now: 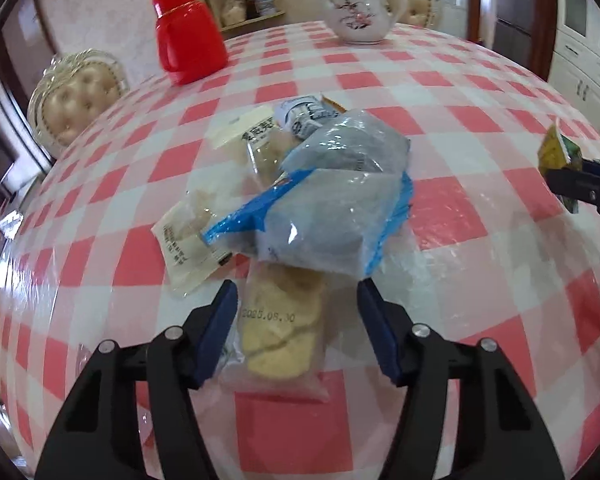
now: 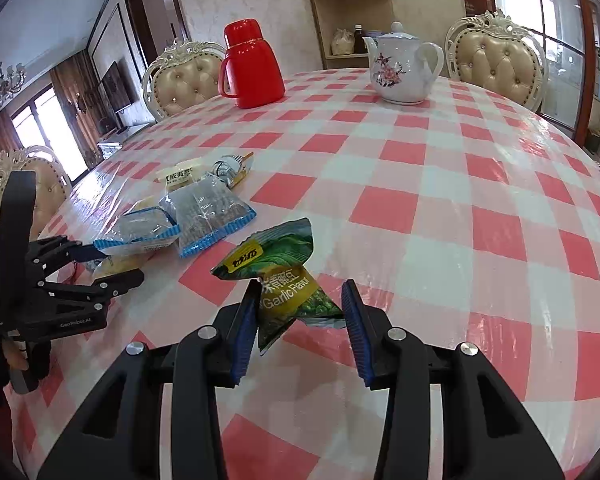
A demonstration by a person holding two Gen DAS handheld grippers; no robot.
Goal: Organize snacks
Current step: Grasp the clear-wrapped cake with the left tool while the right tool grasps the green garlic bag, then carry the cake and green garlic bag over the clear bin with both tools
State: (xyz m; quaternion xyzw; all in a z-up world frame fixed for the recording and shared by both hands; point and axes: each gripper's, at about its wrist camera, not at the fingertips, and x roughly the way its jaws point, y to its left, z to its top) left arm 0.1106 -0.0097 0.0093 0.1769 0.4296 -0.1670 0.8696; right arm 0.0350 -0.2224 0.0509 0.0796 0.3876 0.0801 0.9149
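Right gripper [image 2: 300,312] fingers pinch the garlic pea packet [image 2: 284,280] upright; left gripper [image 1: 298,320], seemingly unclamped, straddles a biscuit packet [image 1: 282,328].

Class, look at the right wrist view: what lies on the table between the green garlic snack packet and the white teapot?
Nothing: in the right wrist view only bare checked tablecloth lies between the green packet, held in the right gripper, and the teapot.
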